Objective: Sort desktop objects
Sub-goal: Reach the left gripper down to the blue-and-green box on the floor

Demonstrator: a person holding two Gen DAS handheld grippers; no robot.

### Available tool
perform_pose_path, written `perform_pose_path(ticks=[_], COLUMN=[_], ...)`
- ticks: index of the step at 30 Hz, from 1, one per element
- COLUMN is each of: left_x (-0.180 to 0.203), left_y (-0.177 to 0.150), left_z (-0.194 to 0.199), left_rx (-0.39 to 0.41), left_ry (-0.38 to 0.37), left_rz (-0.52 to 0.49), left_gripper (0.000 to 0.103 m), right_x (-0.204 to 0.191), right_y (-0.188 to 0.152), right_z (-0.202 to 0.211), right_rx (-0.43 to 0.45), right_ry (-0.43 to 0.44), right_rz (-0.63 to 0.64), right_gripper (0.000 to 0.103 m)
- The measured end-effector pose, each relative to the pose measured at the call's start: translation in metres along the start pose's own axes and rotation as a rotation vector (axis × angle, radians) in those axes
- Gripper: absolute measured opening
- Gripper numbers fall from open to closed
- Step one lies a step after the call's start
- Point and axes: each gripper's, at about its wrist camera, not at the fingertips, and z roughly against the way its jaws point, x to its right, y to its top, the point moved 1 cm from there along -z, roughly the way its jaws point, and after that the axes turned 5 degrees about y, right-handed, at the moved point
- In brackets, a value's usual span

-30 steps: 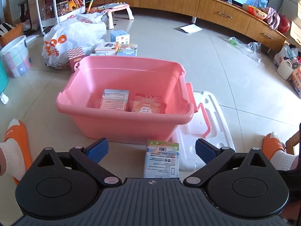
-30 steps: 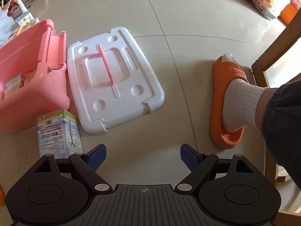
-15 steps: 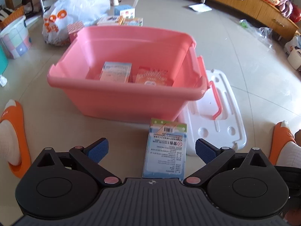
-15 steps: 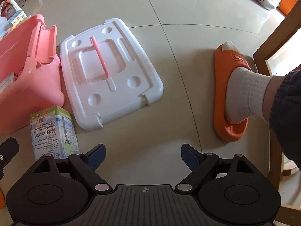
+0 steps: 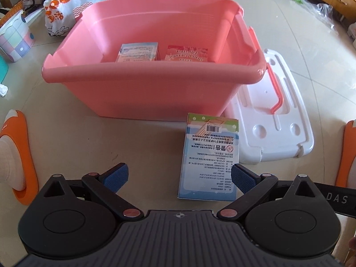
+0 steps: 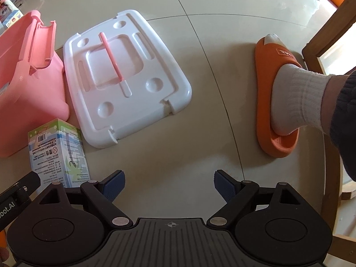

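Left claw (image 5: 179, 179), spread and empty, hangs over a box (image 5: 210, 160) lying flat on the floor just before the pink bin (image 5: 153, 89); the box sits toward its right pad (image 5: 241, 178), long axis running away toward the bin. Right claw (image 6: 168, 183), also spread and empty, has the box off to its left, so the left is nearer. Only the left view shows two boxes in the bin; only the right shows the whole white lid (image 6: 126, 84).
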Motion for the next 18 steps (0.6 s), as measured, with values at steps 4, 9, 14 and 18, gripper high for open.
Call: perform_pose_path(ticks=[4, 9, 14, 18], left_x=[0.002, 0.005, 0.003, 0.003], left_y=[-0.003, -0.007, -0.010, -0.010], left_z=[-0.011, -0.025, -0.030, -0.029], left_rx=[-0.029, -0.063, -0.062, -0.057], left_ry=[0.017, 0.040, 0.022, 0.014], left_rz=[-0.011, -0.020, 0.011, 0.025], left_gripper=[0.101, 0.101, 0.101, 0.101], right_x=[-0.002, 0.000, 0.003, 0.002], right_y=[0.000, 0.000, -0.001, -0.001], right_z=[-0.004, -0.010, -0.017, -0.021], right_rx=[-0.009, -0.021, -0.036, -0.047], right_ry=[0.005, 0.004, -0.004, -0.007], right_rz=[0.002, -0.005, -0.013, -0.010], right_gripper=[0.085, 0.085, 0.085, 0.085])
